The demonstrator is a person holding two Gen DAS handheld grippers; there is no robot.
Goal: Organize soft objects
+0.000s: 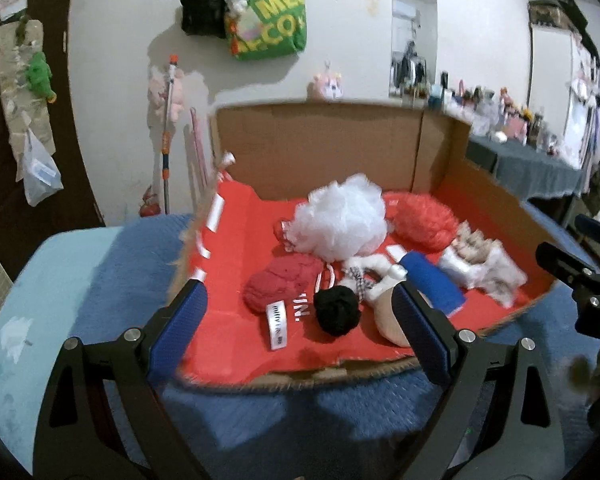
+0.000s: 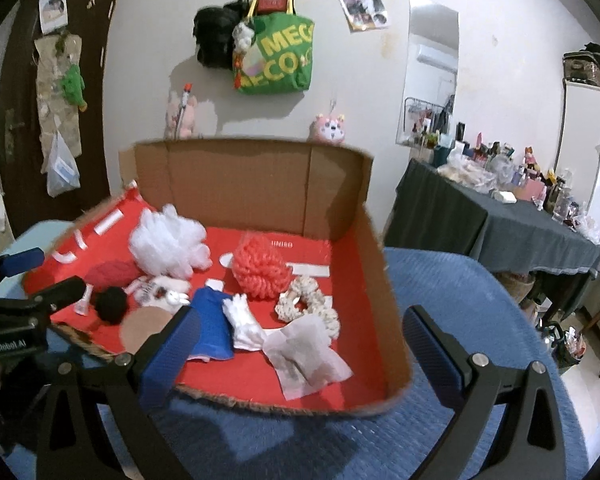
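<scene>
Hovering before the cardboard box (image 2: 256, 184), the left gripper (image 1: 300, 320) and the right gripper (image 2: 300, 344) both stand wide apart and hold nothing. Soft objects lie inside on the red lining: a white mesh puff (image 2: 168, 242), a coral puff (image 2: 262, 268), a black pompom (image 1: 336, 310), a blue cloth (image 2: 212, 328). A good pick would probably take one outer item, pinching its middle. Items under the white puff are hidden; edges are blurred.

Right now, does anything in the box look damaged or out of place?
Yes. The box has a torn, frayed front edge and its front wall is missing. Inside, the soft items lie jumbled, unsorted.
</scene>
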